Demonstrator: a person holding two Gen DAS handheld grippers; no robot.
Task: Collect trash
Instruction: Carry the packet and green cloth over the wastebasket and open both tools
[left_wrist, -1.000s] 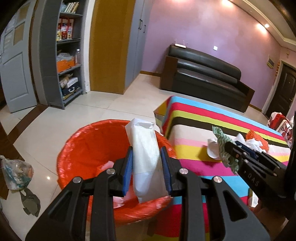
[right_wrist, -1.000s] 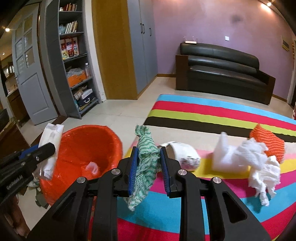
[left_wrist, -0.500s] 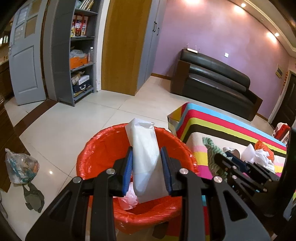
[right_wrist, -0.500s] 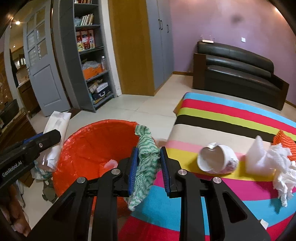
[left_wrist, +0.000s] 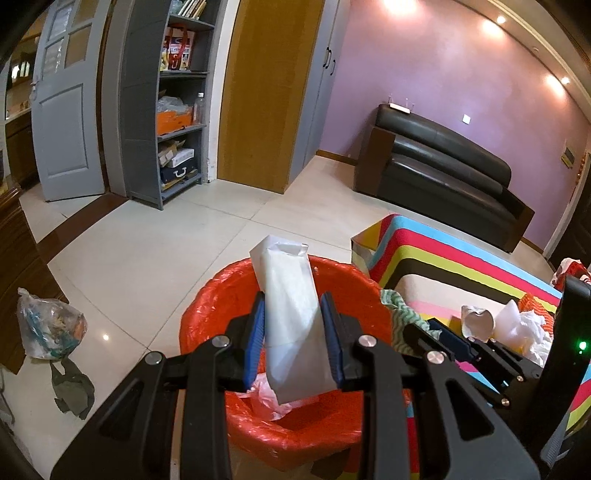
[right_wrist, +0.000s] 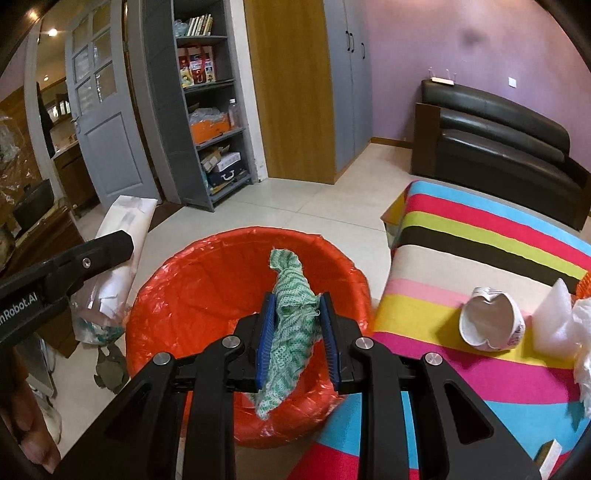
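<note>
- Trash in both grips and now over the orange-lined bin (right_wrist: 207, 295), no longer out above the striped worktop (right_wrist: 480, 236) as a second ago.
- Left hand-held gripper (left_wrist: 293, 343): clamped on a white plastic packet (left_wrist: 291, 325), blue pads pressing both long edges; packet upright, lower end hanging inside the bin's rim (left_wrist: 295, 428), whereas a second ago poised nearer the rim's right side, beside the worktop edge.
- Right hand-held gripper (right_wrist: 297, 343): closed on a green-and-white cloth (right_wrist: 291, 325), tail dangling into the bin's mouth; a second ago still above the worktop stripes.
- Grip width on both unchanged across the three moments; nothing released yet.
- Judged from this: carry finished, drop next; opening both grips should land both pieces inside.
- Left on the worktop, further right: crushed paper cup (right_wrist: 491, 321), white crumpled tissue (right_wrist: 557, 325), an orange scrap (left_wrist: 532, 301) at the far edge, so more trips needed.
</note>
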